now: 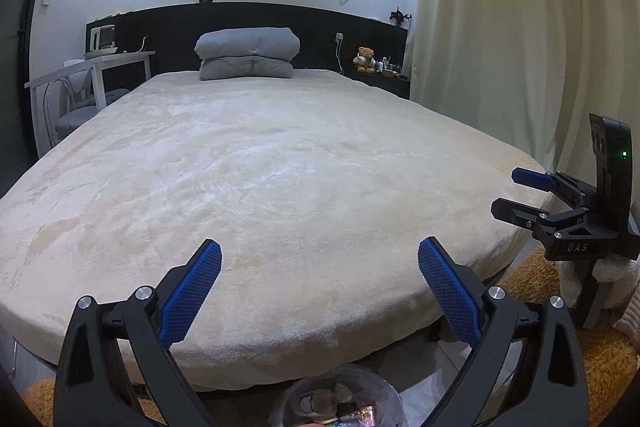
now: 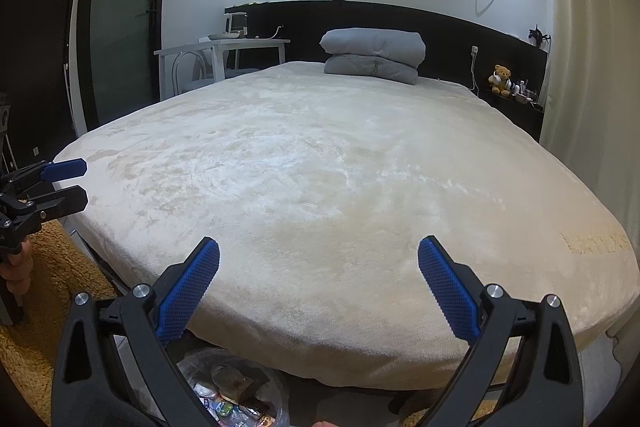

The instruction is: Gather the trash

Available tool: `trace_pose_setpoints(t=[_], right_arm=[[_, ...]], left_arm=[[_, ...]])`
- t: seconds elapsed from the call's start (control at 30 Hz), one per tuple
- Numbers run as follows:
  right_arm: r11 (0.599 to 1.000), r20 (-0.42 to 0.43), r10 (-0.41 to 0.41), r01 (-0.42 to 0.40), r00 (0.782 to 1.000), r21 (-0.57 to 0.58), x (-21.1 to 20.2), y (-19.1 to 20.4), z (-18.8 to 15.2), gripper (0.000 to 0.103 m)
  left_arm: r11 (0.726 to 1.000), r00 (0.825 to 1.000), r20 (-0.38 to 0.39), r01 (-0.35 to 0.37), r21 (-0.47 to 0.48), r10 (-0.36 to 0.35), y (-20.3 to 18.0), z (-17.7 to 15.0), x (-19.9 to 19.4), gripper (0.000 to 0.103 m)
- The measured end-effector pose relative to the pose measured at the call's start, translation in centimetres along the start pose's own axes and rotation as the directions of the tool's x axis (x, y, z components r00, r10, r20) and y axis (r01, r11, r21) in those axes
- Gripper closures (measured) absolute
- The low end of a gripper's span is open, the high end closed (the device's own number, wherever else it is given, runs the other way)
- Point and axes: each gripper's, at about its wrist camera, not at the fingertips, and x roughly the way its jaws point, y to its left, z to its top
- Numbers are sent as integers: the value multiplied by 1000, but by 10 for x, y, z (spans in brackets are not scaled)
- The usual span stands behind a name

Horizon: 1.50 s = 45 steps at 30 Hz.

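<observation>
While both your left gripper (image 1: 320, 287) and right gripper (image 2: 319, 285) hang spread and empty above the bed (image 1: 280, 167), the collected trash sits in the bag (image 2: 240, 399) below its foot; judge collecting nearly done, tie next.

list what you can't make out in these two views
- Trash bag contents: cut off by the bottom edge in both views, partly behind the jaws.
- Items beside the teddy bear: too small.
- Floor under the bed: hidden by the mattress.
- Appliance on the desk: too distant to identify.
</observation>
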Motion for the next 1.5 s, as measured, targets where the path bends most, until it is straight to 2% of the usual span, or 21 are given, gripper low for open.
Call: trace_pose_setpoints(t=[1.5], right_arm=[[1000, -33, 17, -17, 999, 6, 9, 2, -1, 5]], left_arm=[[1000, 999, 16, -28, 1, 28, 1, -1, -6, 7]])
